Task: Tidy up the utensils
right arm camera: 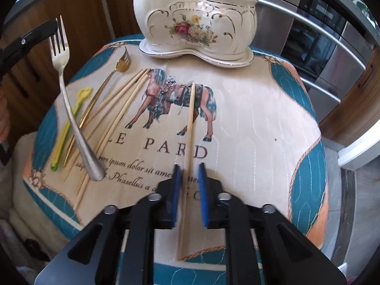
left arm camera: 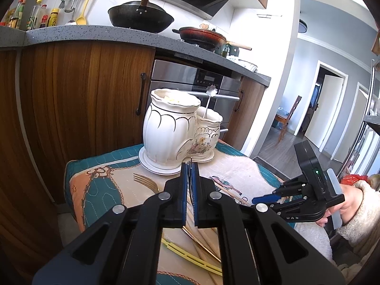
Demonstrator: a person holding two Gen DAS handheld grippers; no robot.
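Barely begun, by the look of it. Covers a small stool: printed cushion (right arm camera: 261,118), rounded and falling away on every side, so little flat margin near the rims. Behind it, close, wooden cabinet (left arm camera: 83,95) and steel oven front (right arm camera: 320,47); free air above and toward the camera.

At the cushion's far edge, ceramic holder (right arm camera: 201,23) on its saucer, two compartments, tall and low. Already in the low one: flower-headed spoon (left arm camera: 211,91). Something pale yellow at the tall rim, too unclear to name.

Left gripper (left arm camera: 189,166): pinched almost fully together on a thin strip of metal, apparently the silver fork (right arm camera: 71,109), which hangs tilted above the cloth, tines up. Clear path forward to the holder.

Right gripper (right arm camera: 188,168): spread wide, straddling the single chopstick (right arm camera: 191,118), pads either side, not gripping. Bare cloth all round it, well apart from the rest.

Still lying on the cushion's left part: bunch of chopsticks (right arm camera: 118,104), fanned; gold fork (right arm camera: 102,90) just beside them; yellow-green plastic piece (right arm camera: 68,128) near the left rim. Crowded there, under the raised fork.
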